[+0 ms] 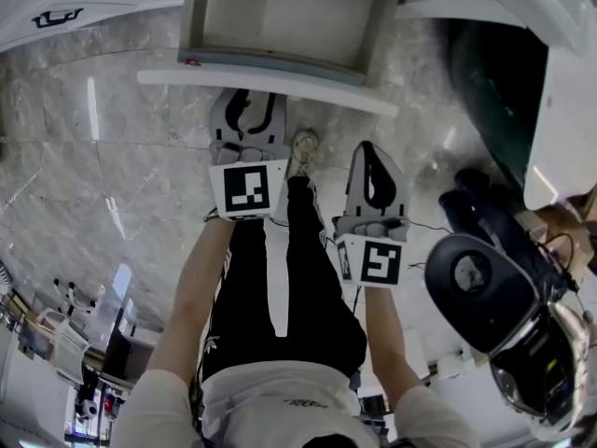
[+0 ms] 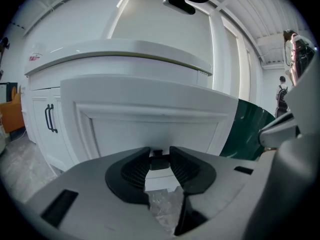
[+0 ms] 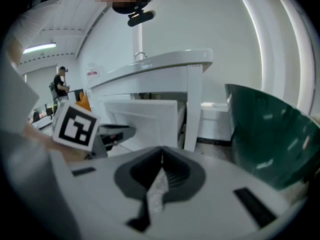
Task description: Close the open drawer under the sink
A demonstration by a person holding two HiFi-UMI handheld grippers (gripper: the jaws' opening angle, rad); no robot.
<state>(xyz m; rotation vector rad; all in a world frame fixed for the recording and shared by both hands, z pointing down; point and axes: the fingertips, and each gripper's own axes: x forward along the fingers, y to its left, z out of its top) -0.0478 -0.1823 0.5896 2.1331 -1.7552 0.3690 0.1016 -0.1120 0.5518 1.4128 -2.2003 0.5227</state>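
Note:
The white drawer [image 1: 280, 26] stands pulled out from under the sink, with its front panel [image 1: 270, 84] toward me. In the left gripper view that panel [image 2: 150, 119] fills the middle, and a small dark handle [image 2: 160, 162] sits on it. My left gripper [image 1: 250, 99] is at the panel, and its pads [image 2: 134, 168] close on that handle from both sides. My right gripper [image 1: 371, 152] hangs lower and to the right, away from the drawer. In its own view the right gripper [image 3: 161, 153] has its tips together with nothing between them, and the drawer front [image 3: 145, 116] lies ahead on the left.
A dark green tub [image 1: 494, 73] stands right of the drawer, close to the right gripper [image 3: 270, 134]. The white counter [image 2: 120, 54] overhangs the drawer. A cabinet door with a black handle [image 2: 49, 118] is at left. My leg and shoe [image 1: 303, 147] stand below the drawer on the marble floor.

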